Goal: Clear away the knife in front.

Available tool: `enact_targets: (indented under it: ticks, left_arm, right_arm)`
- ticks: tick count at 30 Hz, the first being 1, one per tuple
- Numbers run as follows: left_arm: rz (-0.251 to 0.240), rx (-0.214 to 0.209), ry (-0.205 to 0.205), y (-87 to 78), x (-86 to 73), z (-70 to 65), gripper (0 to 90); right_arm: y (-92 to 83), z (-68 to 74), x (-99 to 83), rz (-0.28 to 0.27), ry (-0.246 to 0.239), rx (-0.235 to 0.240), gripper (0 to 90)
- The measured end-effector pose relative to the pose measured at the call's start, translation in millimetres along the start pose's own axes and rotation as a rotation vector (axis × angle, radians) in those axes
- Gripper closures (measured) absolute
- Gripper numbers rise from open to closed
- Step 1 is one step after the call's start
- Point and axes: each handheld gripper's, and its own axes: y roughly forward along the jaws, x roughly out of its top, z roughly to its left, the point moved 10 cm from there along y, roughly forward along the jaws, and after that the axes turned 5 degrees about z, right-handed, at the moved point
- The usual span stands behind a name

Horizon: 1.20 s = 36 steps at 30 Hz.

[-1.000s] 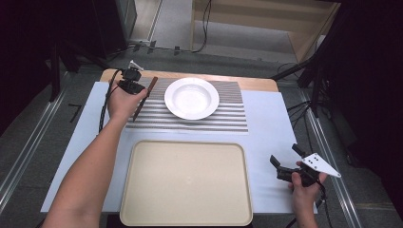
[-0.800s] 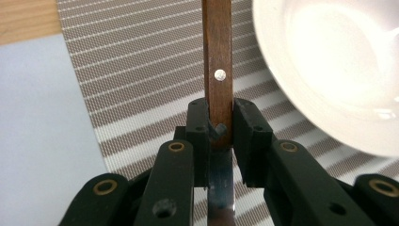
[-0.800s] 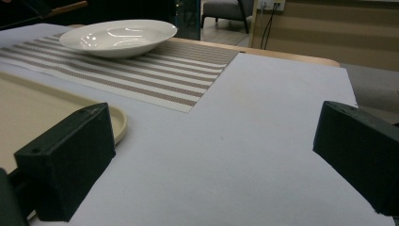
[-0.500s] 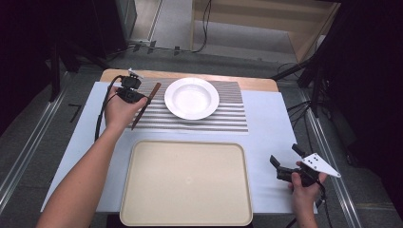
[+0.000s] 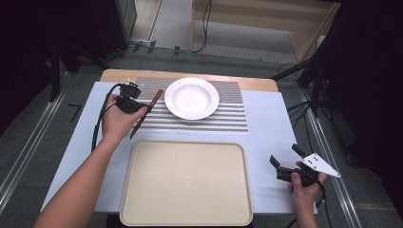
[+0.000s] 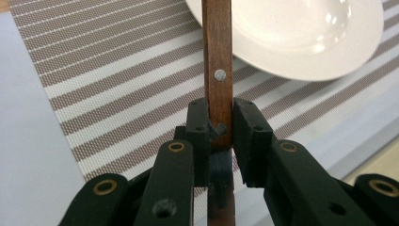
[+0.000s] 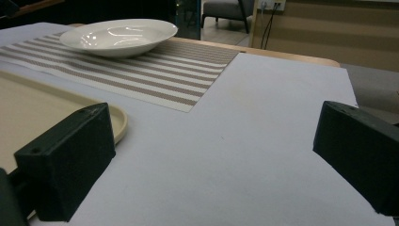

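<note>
**A:** What's the left gripper (image 5: 142, 107) up to?

**B:** It's clamped on a wooden-handled knife (image 6: 218, 70), held over the striped placemat (image 5: 228, 118), just left of the white plate (image 5: 191, 98).

**A:** And the right gripper (image 5: 286, 161)?

**B:** Jaws wide apart, nothing between them, low over the table cover (image 7: 263, 141) right of the beige tray (image 5: 185, 185).

wooden handle (image 6: 218, 56), glossy plate (image 5: 191, 98) — woven placemat (image 5: 223, 118)
</note>
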Motion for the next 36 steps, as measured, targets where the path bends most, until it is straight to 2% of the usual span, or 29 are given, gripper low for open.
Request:
enact_targets:
  ticks: [8, 11, 24, 27, 36]
  left_arm:
    - [-0.015, -0.022, 0.022, -9.3, -13.8, -14.9, 76.7]
    - [-0.018, -0.025, 0.042, -14.7, -21.4, -24.2, 76.7]
    - [-0.031, -0.035, 0.068, -25.9, -48.0, -41.8, 76.7]
    - [-0.031, -0.025, 0.08, -27.4, -55.5, -46.7, 76.7]
    - [-0.039, -0.06, 0.085, -33.8, -77.0, -62.9, 76.7]
  right_arm:
    - [0.1, -0.2, -0.1, 0.001, -0.001, -0.004, 0.0]
    - [0.3, -0.2, 0.0, 0.001, -0.001, -0.005, 0.0]
    - [0.3, 0.2, -0.4, 0.005, -0.001, -0.005, 0.0]
    - [0.4, 0.2, -0.3, 0.004, -0.004, -0.005, 0.0]
    - [0.4, 0.2, -0.4, 0.004, -0.005, -0.004, 0.0]
